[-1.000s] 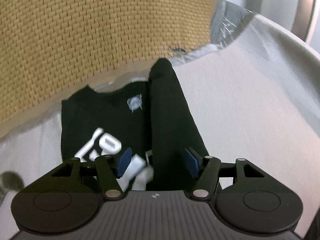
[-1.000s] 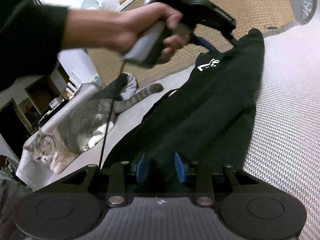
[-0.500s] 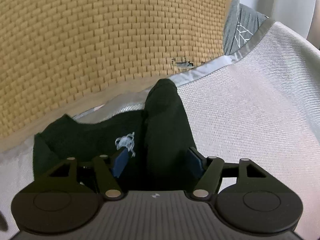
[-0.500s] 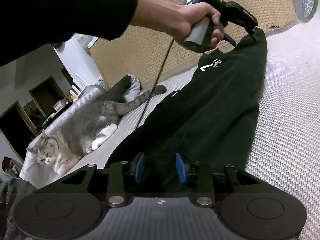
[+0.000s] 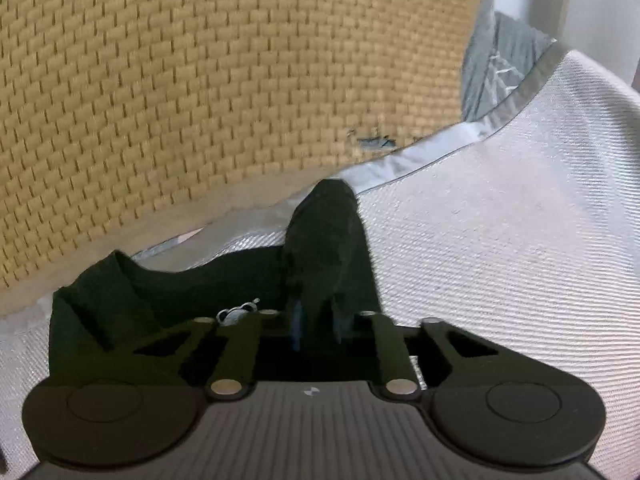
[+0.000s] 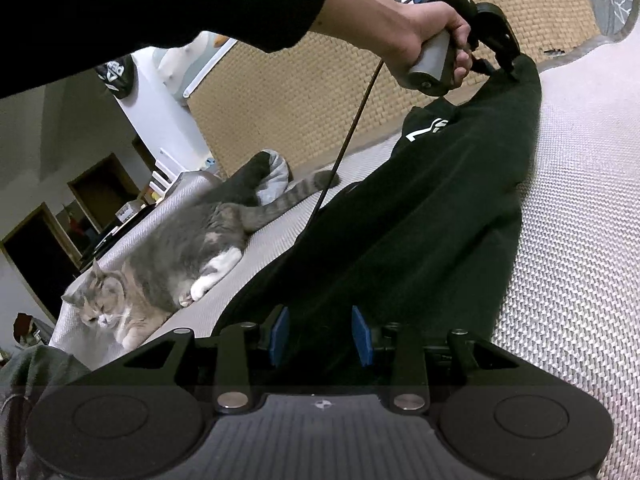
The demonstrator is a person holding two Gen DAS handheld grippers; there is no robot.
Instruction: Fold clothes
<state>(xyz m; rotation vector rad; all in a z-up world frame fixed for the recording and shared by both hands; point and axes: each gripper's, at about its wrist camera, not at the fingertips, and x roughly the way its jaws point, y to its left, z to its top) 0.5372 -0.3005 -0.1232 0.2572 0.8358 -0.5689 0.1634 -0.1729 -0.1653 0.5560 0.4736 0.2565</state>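
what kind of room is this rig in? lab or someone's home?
Most likely a home, probably a bedroom: the black garment lies on a bed-like woven grey cover, a cat is lying on it, and a rattan-weave panel, perhaps a headboard, stands behind. Nothing lab-like is in view.

Garment (image 6: 420,216): lies lengthwise on the mat (image 6: 580,240), running from the near edge to the far right.
Mat: spread under the garment, with open mat to its right.
Left gripper (image 6: 508,70): at the garment's far end, clamped on the fabric there.
Right gripper (image 6: 320,336): at the garment's near end, fabric between its fingers.
Cat (image 6: 172,264): lies on the mat, left of the garment, just beside it.
Woven floor (image 5: 200,80): beyond the mat's far edge.
Cable (image 6: 344,152): hangs from the left gripper over the garment's left side.
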